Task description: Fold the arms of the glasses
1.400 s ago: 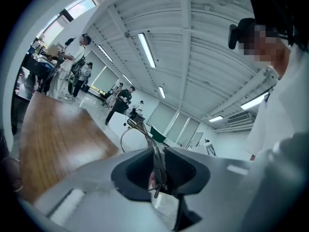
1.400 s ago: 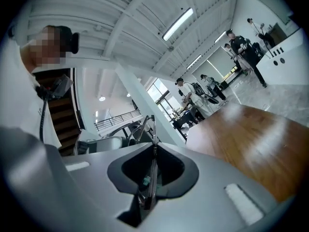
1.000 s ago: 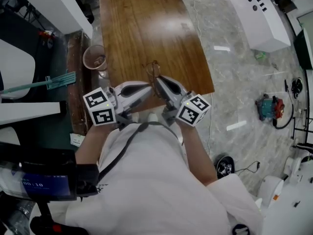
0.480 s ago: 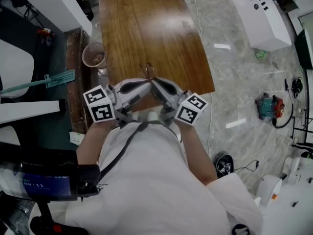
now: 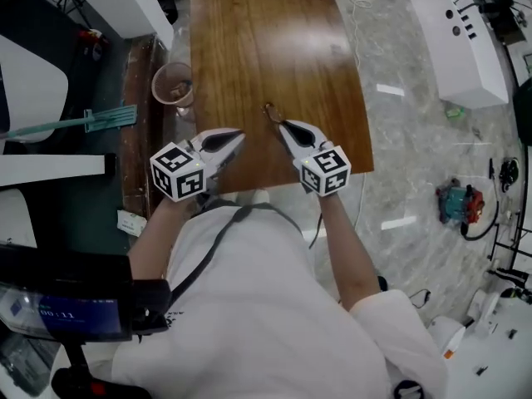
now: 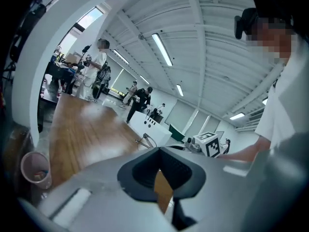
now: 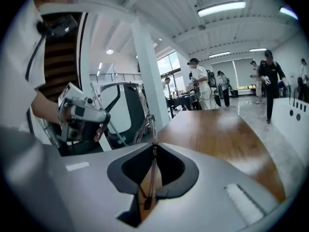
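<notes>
While the right gripper [image 5: 285, 126] is clamped on a thin part of the glasses [image 5: 269, 110], it holds them just above the near end of the wooden table [image 5: 266, 23], towards the middle of that end; its own view shows a slender rod of the frame running up between the pads, with the rest sticking out past the tips. The left gripper [image 5: 237, 136] hovers over the table's near-left corner, jaws closed together on nothing and apart from the glasses. Whether the arms are folded yet I cannot tell, since the frame is small and seen edge-on. The likely trouble from here is the grip: so thin a piece pinched at one spot could swivel, slip and drop onto the table or off its near edge if the left gripper pushes an arm sideways, while squeezing harder might bend a hinge. A cup [image 5: 172, 84] stands beyond the table's left side, out of the way
</notes>
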Demonstrator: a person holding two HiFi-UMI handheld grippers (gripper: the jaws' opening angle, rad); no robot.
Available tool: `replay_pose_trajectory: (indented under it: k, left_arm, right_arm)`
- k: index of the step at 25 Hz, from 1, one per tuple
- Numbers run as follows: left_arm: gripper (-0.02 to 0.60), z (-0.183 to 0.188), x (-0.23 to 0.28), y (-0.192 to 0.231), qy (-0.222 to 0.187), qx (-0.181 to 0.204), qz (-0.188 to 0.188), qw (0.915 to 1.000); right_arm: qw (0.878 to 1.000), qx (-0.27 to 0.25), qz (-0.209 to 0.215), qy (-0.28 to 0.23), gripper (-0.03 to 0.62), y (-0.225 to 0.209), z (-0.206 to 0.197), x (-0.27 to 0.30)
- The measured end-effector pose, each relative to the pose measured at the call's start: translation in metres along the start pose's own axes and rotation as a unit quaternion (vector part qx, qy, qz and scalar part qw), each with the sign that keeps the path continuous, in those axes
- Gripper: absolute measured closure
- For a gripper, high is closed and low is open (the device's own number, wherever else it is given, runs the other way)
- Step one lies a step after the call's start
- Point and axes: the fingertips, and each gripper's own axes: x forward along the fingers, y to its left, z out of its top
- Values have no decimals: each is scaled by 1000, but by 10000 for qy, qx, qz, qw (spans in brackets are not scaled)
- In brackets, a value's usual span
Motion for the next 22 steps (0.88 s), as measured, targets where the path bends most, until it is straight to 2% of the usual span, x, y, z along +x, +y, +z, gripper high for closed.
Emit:
replay_pose_trajectory:
  k: [10, 17, 22]
  left_arm:
    - [575, -40, -7, 39, 273, -260, 705, 9968]
    - [575, -61, -9, 49, 424, -229, 941, 9944]
    - [575, -69, -11, 57, 438, -318, 1133, 9921]
  right_arm:
    - [9912, -1015, 98, 849, 563, -23, -43, 44]
    - [9739, -1803, -16, 1382, 563, -37, -70, 61]
    - [9575, -2425, -194, 1550, 563, -51, -84, 75]
